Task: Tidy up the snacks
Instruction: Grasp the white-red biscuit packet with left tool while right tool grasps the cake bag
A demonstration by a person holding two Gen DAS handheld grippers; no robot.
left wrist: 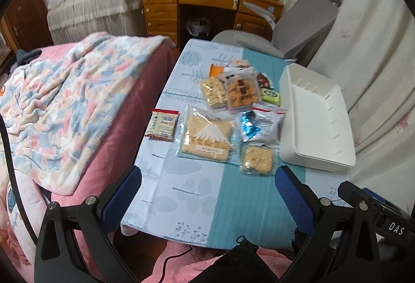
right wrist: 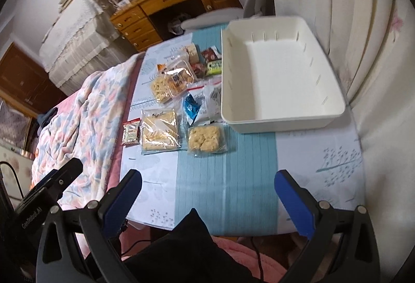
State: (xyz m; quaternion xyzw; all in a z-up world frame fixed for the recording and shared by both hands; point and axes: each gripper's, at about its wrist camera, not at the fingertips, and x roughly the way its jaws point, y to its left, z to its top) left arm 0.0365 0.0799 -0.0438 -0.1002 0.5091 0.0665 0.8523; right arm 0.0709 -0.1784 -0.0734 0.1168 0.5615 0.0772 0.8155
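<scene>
table (left wrist: 192,194), covered in a pale leaf-print cloth with a teal stripe, beside a bed with a pastel blanket (left wrist: 67,106); white plastic bin (right wrist: 280,80), rectangular, nothing inside, standing on the table's right portion against a cream curtain (right wrist: 368,49); snacks lying loose on the cloth left of the bin, none in it; large clear bag of pale biscuits (left wrist: 206,137), flat, near the middle; small square pack of puffed rice cake (left wrist: 258,159), nearest the camera, just beside the bin's near corner; white and blue foil packet (left wrist: 259,124), crumpled, between the biscuits and the bin; small red-edged sachet (left wrist: 163,124), at the table's left edge, apart from the rest; two clear tubs of golden pieces (left wrist: 228,92) side by side further back; green packet (left wrist: 271,96) close to the bin's far end; left gripper (left wrist: 207,194), blue-padded fingers spread wide, holding nothing, hovering over the near end of the table; right gripper (right wrist: 207,197), fingers likewise wide apart, holding nothing, above the teal stripe; wooden desk (left wrist: 207,2) and grey chair (left wrist: 298,28) beyond the table
</scene>
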